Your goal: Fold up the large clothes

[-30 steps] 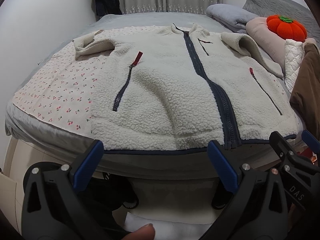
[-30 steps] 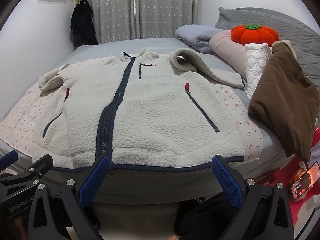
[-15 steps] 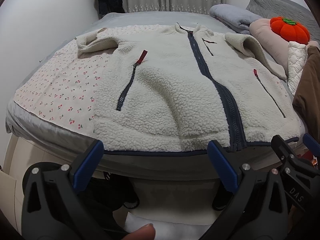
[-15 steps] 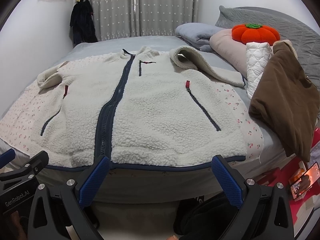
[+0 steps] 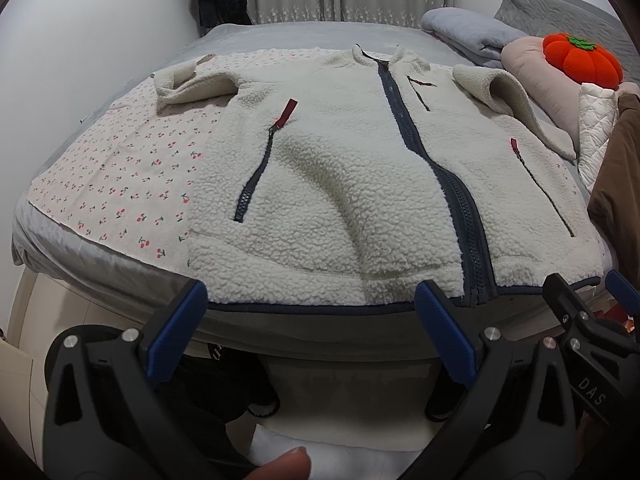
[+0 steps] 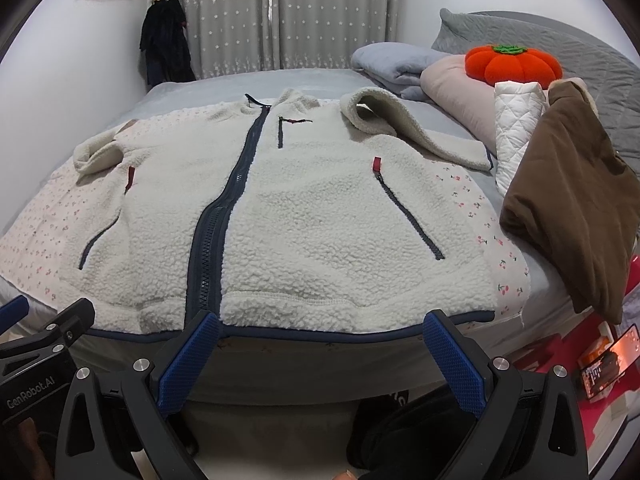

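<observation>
A cream fleece jacket (image 5: 340, 184) with a navy front zip lies flat, front up, on a cherry-print cloth on the bed; it also shows in the right wrist view (image 6: 304, 216). Its hem runs along the bed's near edge. Both sleeves are folded in near the shoulders. My left gripper (image 5: 308, 312) is open and empty, just short of the hem left of the zip. My right gripper (image 6: 320, 332) is open and empty, just short of the hem right of the zip. Each gripper shows at the edge of the other's view.
The cherry-print cloth (image 5: 120, 176) covers the grey bed (image 5: 280, 36). A brown garment (image 6: 572, 200), a white quilted piece (image 6: 516, 120), pillows and an orange pumpkin cushion (image 6: 512, 64) sit on the right. A phone (image 6: 608, 364) lies on the floor at right. Dark clothes (image 6: 164, 44) hang by the curtain.
Both grippers have moved a little closer to the jacket's hem; the jacket looks larger in both views. The jacket itself has not moved.
</observation>
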Demonstrator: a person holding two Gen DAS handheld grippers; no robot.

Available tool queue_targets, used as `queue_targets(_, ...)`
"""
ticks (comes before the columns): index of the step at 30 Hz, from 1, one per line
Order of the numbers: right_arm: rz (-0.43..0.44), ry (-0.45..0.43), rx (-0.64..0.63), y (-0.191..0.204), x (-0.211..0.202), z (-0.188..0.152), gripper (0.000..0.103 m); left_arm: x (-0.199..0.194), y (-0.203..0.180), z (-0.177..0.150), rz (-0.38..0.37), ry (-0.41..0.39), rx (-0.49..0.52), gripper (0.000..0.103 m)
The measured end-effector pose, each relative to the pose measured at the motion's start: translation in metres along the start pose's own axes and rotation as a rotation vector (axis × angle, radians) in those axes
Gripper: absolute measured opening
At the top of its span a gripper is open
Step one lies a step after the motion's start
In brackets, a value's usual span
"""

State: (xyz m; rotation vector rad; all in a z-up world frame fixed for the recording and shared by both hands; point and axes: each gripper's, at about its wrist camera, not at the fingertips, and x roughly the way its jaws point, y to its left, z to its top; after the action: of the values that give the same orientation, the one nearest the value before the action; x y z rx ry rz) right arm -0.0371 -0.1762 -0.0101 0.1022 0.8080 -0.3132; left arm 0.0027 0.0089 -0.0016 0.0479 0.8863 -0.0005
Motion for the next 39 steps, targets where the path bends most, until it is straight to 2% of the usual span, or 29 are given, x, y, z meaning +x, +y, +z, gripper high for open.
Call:
queue_targets(11, -0.004, 0.012, -0.005, 0.0, 0.002, 0.006, 0.103, 0.006, 0.008, 0.012, -0.001, 0.026, -0.012, 0.103)
queue_targets(21, -0.015, 0.057, -0.024, 0.001, 0.015, 0.053, 0.103, 0.018, 0.014, 0.061, 0.022, 0.057, -0.006, 0.103)
queue_targets(26, -0.039, 0.067, -0.05, 0.0, 0.027, 0.079, 0.103, 0.038, 0.017, 0.084, 0.026, 0.082, -0.018, 0.103)
queue_targets(29, -0.024, 0.088, -0.055, -0.002, 0.04, 0.087, 0.103, 0.057, 0.022, 0.094, 0.015, 0.113, -0.006, 0.103)
queue_targets(32, 0.049, 0.126, -0.057, -0.013, 0.054, 0.092, 0.103, 0.084, 0.046, 0.104, -0.047, 0.178, -0.015, 0.103)
queue_targets(34, 0.099, 0.157, -0.047, -0.03, 0.063, 0.094, 0.103, 0.107, 0.071, 0.109, -0.132, 0.252, -0.037, 0.103)
queue_targets(37, 0.157, 0.185, -0.043, -0.063, 0.072, 0.098, 0.103, 0.136, 0.109, 0.104, -0.304, 0.368, -0.145, 0.103)
queue_targets(39, 0.185, 0.201, -0.033, -0.087, 0.076, 0.1, 0.103, 0.146, 0.122, 0.093, -0.368, 0.421, -0.179, 0.101)
